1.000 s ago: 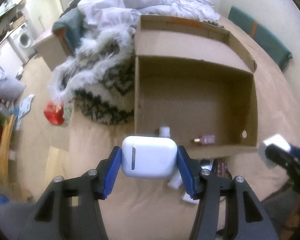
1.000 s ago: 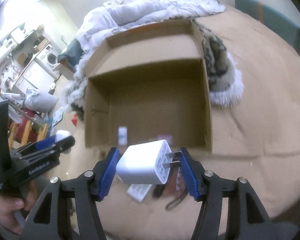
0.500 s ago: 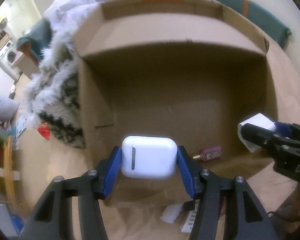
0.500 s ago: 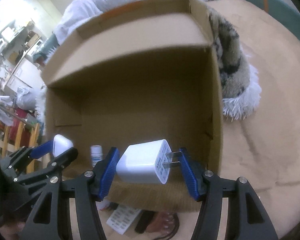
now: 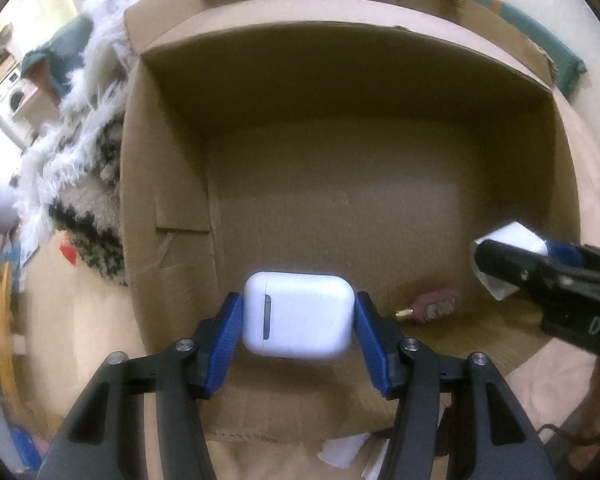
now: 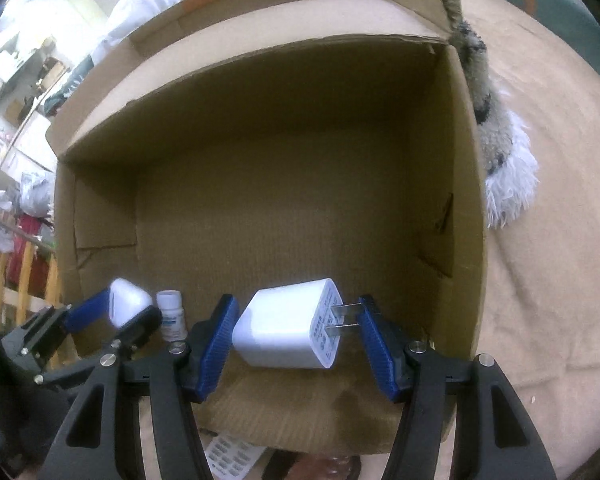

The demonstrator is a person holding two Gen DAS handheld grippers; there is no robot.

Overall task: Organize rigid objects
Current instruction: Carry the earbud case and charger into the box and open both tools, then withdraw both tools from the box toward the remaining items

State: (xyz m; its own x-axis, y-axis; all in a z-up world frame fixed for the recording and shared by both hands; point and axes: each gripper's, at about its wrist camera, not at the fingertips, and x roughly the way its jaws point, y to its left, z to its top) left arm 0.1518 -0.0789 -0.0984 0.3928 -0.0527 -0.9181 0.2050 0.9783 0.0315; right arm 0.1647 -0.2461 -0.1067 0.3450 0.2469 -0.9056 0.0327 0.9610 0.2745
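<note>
My left gripper (image 5: 299, 317) is shut on a white earbud case (image 5: 299, 314) and holds it over the near edge of an open cardboard box (image 5: 164, 168). My right gripper (image 6: 293, 330) is shut on a white plug charger (image 6: 284, 330), prongs pointing right, also above the box's near side (image 6: 466, 208). The right gripper shows at the right of the left wrist view (image 5: 540, 276); the left gripper shows at the lower left of the right wrist view (image 6: 100, 320). Inside the box lie a small pink item (image 5: 434, 306) and a small white bottle (image 6: 172, 316).
The box sits on a tan bed cover (image 6: 548, 272). A fluffy black-and-white blanket (image 5: 88, 184) lies at its left side and white bedding behind. Papers and dark items (image 6: 236, 456) lie in front of the box. A teal pillow (image 5: 540, 36) is at the far right.
Both grippers have moved forward with their loads, from in front of the box to over its near edge. The box now fills both views.
</note>
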